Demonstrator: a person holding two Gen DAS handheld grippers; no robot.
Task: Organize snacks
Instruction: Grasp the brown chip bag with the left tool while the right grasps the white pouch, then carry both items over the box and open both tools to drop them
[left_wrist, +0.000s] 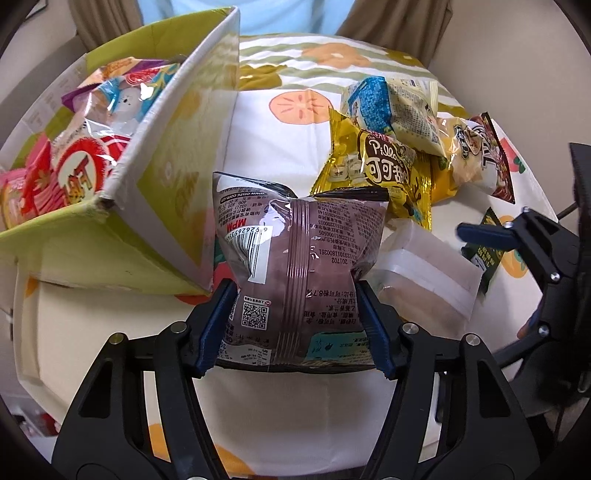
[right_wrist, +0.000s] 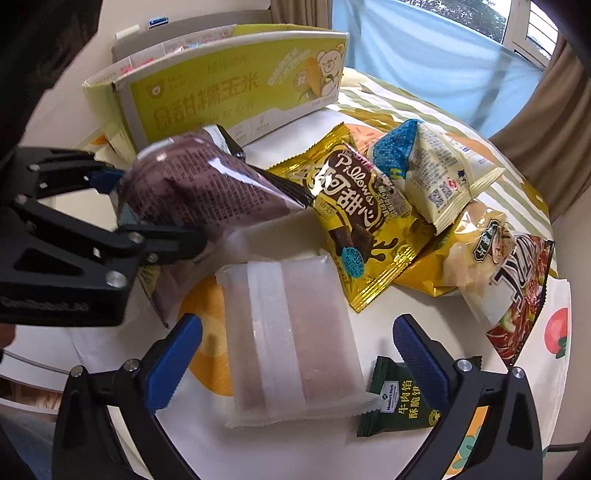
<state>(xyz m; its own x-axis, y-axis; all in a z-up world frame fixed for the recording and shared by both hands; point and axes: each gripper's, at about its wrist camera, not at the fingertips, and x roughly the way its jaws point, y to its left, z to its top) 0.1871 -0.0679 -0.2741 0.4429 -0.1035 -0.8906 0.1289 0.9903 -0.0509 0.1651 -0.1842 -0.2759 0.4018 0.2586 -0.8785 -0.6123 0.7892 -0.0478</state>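
Note:
My left gripper (left_wrist: 295, 321) is shut on a brown snack bag (left_wrist: 299, 251) and holds it above the table, just right of the green carton (left_wrist: 110, 240). The carton holds several snack packs (left_wrist: 77, 166). In the right wrist view the left gripper (right_wrist: 147, 206) shows at the left, holding the brown bag (right_wrist: 199, 192) in front of the carton (right_wrist: 207, 92). My right gripper (right_wrist: 295, 362) is open, its fingers either side of a frosted white pack (right_wrist: 291, 339) lying on the table. It also shows in the left wrist view (left_wrist: 480, 236).
A yellow Pillows bag (right_wrist: 358, 214), a blue-white bag (right_wrist: 428, 170) and a cream noodle-style bag (right_wrist: 491, 269) lie in a pile at the right. A small dark green packet (right_wrist: 402, 398) lies by my right finger. The tablecloth (right_wrist: 207, 443) has a fruit print.

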